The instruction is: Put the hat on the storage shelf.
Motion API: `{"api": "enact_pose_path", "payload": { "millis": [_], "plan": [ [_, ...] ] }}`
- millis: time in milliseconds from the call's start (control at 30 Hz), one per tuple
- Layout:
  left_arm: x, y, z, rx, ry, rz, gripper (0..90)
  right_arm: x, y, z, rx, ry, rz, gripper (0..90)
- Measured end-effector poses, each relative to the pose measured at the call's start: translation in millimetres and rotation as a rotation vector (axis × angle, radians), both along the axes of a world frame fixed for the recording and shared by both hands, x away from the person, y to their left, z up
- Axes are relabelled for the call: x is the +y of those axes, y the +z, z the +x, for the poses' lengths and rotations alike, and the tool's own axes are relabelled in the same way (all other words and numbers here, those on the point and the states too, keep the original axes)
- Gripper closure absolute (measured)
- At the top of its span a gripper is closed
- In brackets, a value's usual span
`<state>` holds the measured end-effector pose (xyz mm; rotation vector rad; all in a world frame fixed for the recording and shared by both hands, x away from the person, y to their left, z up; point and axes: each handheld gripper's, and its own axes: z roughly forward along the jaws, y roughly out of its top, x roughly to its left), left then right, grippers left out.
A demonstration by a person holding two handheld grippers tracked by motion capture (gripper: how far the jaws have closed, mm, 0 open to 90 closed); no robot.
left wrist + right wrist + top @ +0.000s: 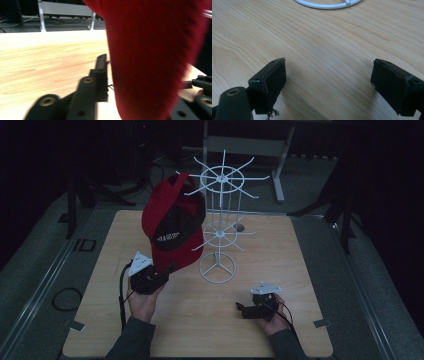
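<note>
A red cap with a black underside is held up, tilted, beside the white wire rack; its top reaches an upper rack arm. My left gripper is shut on the cap's brim from below. In the left gripper view the red brim sits between the jaws of the left gripper, touching the left one. My right gripper rests low on the table at the front right, open. In the right gripper view, bare wood lies between the jaws of the right gripper.
The rack stands on a ring base at the middle of the wooden table. It has two tiers of radiating arms. Dark floor, stands and a cable coil surround the table.
</note>
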<state>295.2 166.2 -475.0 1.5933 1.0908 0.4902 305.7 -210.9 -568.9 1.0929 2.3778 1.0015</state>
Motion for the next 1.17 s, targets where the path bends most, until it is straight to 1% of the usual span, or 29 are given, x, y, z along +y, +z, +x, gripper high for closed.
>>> {"api": "enact_pose_path", "payload": {
  "millis": [100, 167, 200, 233, 433, 500, 667, 800, 933, 1167],
  "plan": [
    [1.5, -0.3, -1.6, -0.004, -0.008, 0.002, 60.1, 0.0, 0.0, 0.0, 0.0, 0.0, 0.0, 12.8],
    [2.1, -0.6, -2.1, -0.006, -0.007, 0.001, 55.8, 0.0, 0.0, 0.0, 0.0, 0.0, 0.0, 12.8],
    [3.7, -1.4, -2.8, -0.006, -0.002, 0.002, 55.8, 0.0, 0.0, 0.0, 0.0, 0.0, 0.0, 12.8],
    [4.5, -1.9, -3.1, -0.002, -0.001, 0.005, 52.6, 0.0, 0.0, 0.0, 0.0, -0.001, 0.0, 12.8],
    [15.6, -5.3, -4.8, 0.03, 0.001, -0.038, 46.7, 0.0, 0.0, 0.0, 0.0, 0.001, 0.0, 12.8],
    [19.2, -5.5, -5.2, 0.031, 0.009, -0.046, 45.7, 0.0, 0.0, 0.0, 0.0, 0.001, 0.0, 12.8],
    [32.0, -8.2, -7.3, 0.036, 0.047, -0.058, 43.5, 0.0, 0.0, 0.0, 0.0, 0.001, 0.0, 12.8],
    [41.7, -10.7, -8.0, 0.045, 0.064, -0.079, 42.5, -0.1, 0.0, 0.0, 0.0, 0.001, -0.001, 12.8],
    [48.0, -13.6, -7.1, 0.056, 0.055, -0.083, 42.5, -0.2, 0.0, 0.0, 0.0, 0.002, -0.002, 12.8],
    [50.7, -15.1, -7.1, 0.059, 0.054, -0.08, 42.1, -0.2, 0.0, 0.1, 0.0, 0.003, -0.002, 12.8]
  ]
}}
